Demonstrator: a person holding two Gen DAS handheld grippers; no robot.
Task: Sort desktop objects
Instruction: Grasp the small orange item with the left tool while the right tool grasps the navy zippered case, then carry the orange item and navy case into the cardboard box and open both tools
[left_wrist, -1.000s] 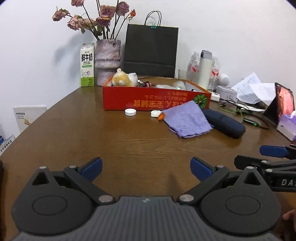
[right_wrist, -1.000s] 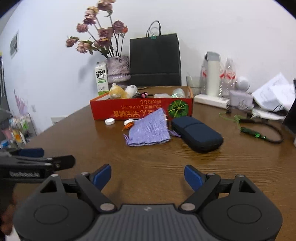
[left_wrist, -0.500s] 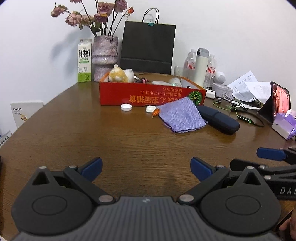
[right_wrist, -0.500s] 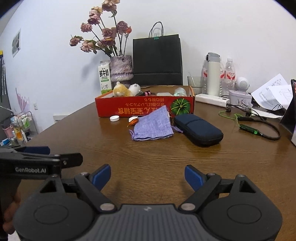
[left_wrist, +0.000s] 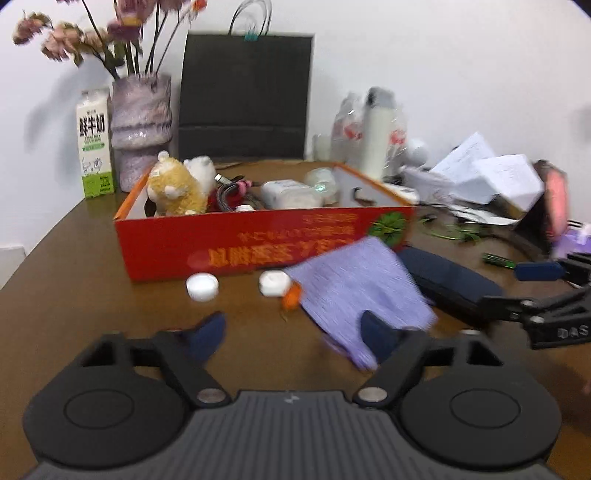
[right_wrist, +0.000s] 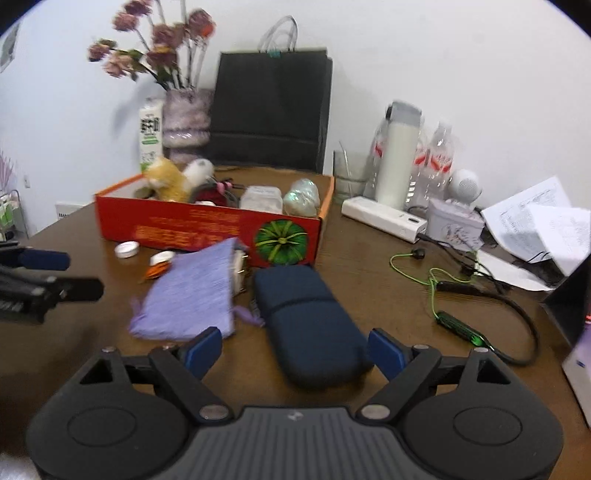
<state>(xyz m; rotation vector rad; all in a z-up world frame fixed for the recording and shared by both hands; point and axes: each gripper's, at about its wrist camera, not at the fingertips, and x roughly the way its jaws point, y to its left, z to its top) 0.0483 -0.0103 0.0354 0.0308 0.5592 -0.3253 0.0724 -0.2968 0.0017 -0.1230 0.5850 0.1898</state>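
Approach step, by my reading: both grippers are wide open and empty. Right gripper (right_wrist: 295, 349) frames the dark blue fabric case (right_wrist: 310, 325) lying on the brown wooden table (right_wrist: 369, 280), touching the purple cloth pouch (right_wrist: 192, 295), before the red cardboard box (right_wrist: 207, 225). Left gripper (left_wrist: 295, 332) faces 2 white caps (left_wrist: 202, 287). Next: lower, straddle the case, close.

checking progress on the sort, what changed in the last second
Both claws moved forward toward the red box. The left claw now sits near the purple pouch and two white caps; the right claw has closed in on the navy case. Both remain open; nothing was grasped. Pouch, case, caps and box contents stayed put.
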